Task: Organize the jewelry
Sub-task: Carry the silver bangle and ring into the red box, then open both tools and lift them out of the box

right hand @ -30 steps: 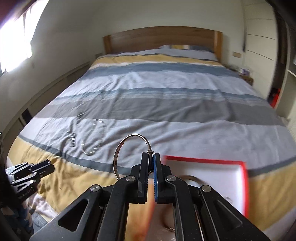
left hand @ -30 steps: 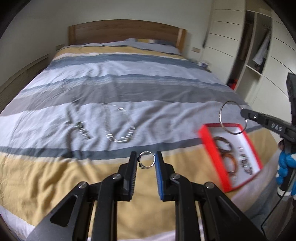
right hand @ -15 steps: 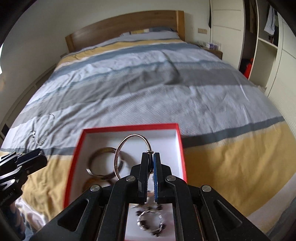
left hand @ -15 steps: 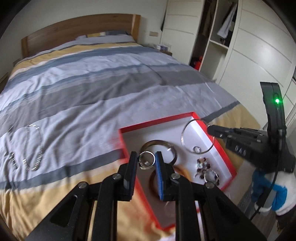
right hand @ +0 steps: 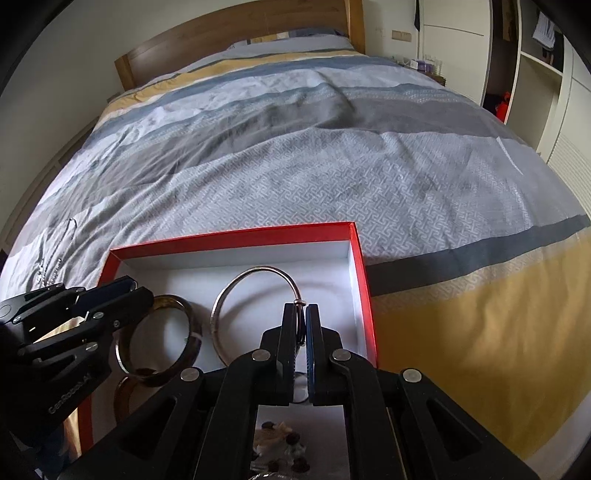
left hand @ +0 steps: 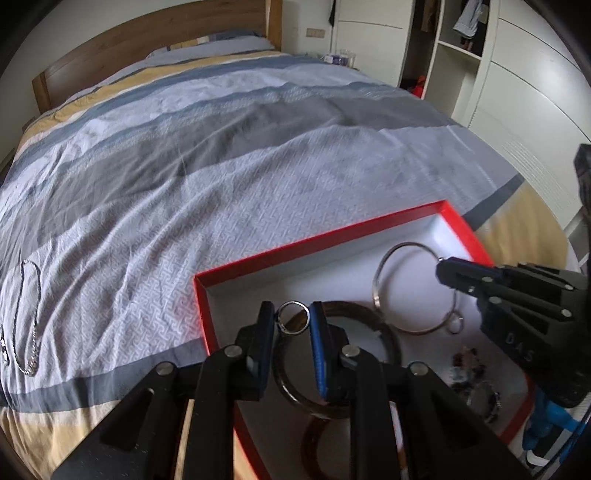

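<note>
A red box with a white inside [left hand: 295, 248] [right hand: 236, 236] lies on the striped bed. My left gripper [left hand: 293, 319] is shut on a small silver ring [left hand: 282, 325] and holds it over the box's near left part. My right gripper [right hand: 302, 314] is shut on a large silver bangle [right hand: 221, 306], also in the left wrist view [left hand: 380, 273], held over the box's middle. Dark brown bangles [right hand: 192, 332] [left hand: 388, 332] and beaded pieces [right hand: 280, 446] lie in the box. The right gripper's fingers [left hand: 465, 273] show at right; the left one's fingers [right hand: 110, 295] at left.
A silver chain necklace [left hand: 26, 317] lies on the bedspread far left of the box, faintly seen in the right wrist view [right hand: 55, 258]. A wooden headboard [right hand: 236, 33] is at the far end. White wardrobes and open shelves [left hand: 517, 74] stand right of the bed.
Both grippers have swung right from the open bedspread to over the red box and come lower, each still holding its piece. The necklace has slid to the far left of view.
</note>
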Available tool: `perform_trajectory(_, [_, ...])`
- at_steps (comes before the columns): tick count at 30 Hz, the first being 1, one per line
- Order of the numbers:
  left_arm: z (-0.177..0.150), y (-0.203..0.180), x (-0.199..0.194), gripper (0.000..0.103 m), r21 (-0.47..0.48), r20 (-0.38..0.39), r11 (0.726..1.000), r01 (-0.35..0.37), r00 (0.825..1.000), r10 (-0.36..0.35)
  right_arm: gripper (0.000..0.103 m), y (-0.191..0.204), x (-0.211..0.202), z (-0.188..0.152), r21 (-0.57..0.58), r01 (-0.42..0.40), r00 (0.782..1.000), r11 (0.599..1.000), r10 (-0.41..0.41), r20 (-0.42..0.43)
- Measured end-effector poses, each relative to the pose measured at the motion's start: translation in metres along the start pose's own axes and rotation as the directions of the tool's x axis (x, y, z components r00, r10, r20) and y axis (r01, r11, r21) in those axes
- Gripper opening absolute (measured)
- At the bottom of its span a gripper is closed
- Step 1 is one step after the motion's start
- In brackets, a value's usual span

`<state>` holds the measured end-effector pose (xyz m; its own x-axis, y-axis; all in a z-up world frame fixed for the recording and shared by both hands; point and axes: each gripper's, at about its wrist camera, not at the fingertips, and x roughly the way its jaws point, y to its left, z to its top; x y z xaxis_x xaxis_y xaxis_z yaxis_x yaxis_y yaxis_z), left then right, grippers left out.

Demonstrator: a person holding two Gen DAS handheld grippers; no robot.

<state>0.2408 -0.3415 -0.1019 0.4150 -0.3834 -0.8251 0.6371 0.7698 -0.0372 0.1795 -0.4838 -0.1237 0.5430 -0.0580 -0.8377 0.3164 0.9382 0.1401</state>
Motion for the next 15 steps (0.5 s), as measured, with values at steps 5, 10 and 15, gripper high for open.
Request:
perform_trajectory(5, [-0.004, 0.002, 0.005, 0.019, -0.004, -0.008, 1.0, 0.003, 1.0, -0.003, 0.004, 0.004, 0.006, 0.0, -0.031, 0.026, 1.0, 0.999, -0.026, -0.013])
perform_trajectory(10, [-0.004, 0.003, 0.001, 0.024, -0.018, -0.016, 1.0, 0.013, 1.0, -0.013, 0.006, 0.0, 0.004, -0.001, -0.018, 0.04, 0.999, 0.999, -0.041, -0.016])
perform_trajectory(15, [-0.005, 0.004, -0.017, 0.031, -0.029, -0.005, 1.0, 0.0, 1.0, 0.0, 0.011, -0.001, -0.013, -0.005, -0.017, 0.033, 0.999, 0.999, -0.033, 0.006])
